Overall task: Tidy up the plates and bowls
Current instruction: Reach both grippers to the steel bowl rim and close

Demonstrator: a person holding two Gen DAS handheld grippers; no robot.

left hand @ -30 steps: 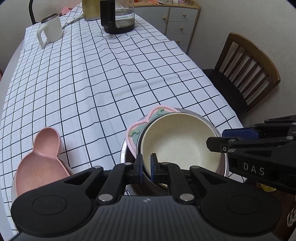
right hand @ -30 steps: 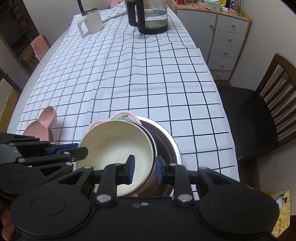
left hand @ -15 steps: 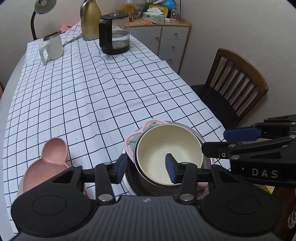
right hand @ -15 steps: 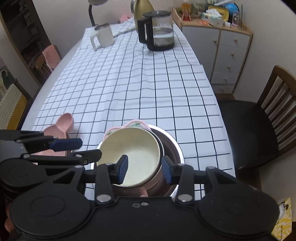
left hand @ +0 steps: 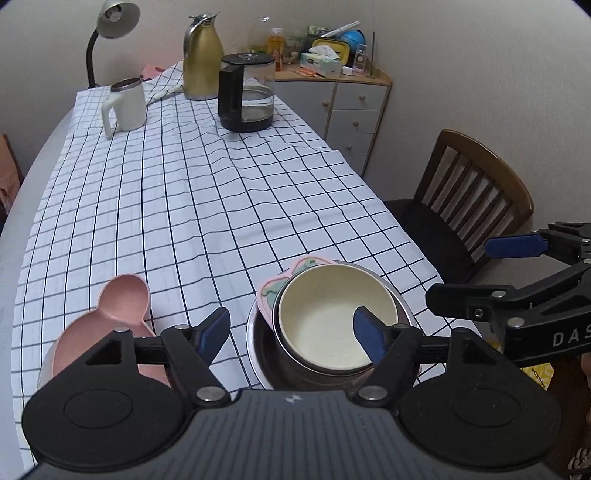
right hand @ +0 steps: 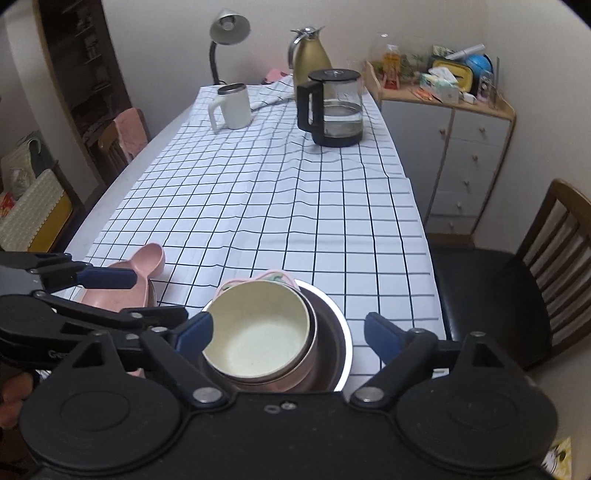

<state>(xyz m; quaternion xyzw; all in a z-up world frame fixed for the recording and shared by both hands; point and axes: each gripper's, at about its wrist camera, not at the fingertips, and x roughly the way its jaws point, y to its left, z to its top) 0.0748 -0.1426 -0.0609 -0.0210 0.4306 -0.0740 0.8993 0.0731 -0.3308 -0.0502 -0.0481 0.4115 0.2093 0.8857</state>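
A cream bowl (left hand: 334,317) sits nested in a small steel bowl (right hand: 313,328) inside a wide steel bowl (left hand: 258,347) at the table's near edge. A pink and green patterned plate (left hand: 273,290) leans behind them. Above this stack my left gripper (left hand: 290,336) has its jaws opening, and its pads touch nothing. My right gripper (right hand: 288,334) is over the same stack with its jaws opening wider, and the cream bowl (right hand: 258,332) lies below and free of them. A pink ear-shaped plate (left hand: 122,302) lies to the left.
On the checked tablecloth (left hand: 207,206) at the far end stand a white mug (left hand: 125,107), a glass kettle (left hand: 246,98), a gold flask (left hand: 203,59) and a lamp (left hand: 110,22). A wooden chair (left hand: 469,199) is at the right, with a drawer cabinet (left hand: 354,107) behind it.
Both grippers were shut or nearly shut at the cream bowl's near rim. They have let go, spread wide and drawn up and back. The bowl stays in the stack.
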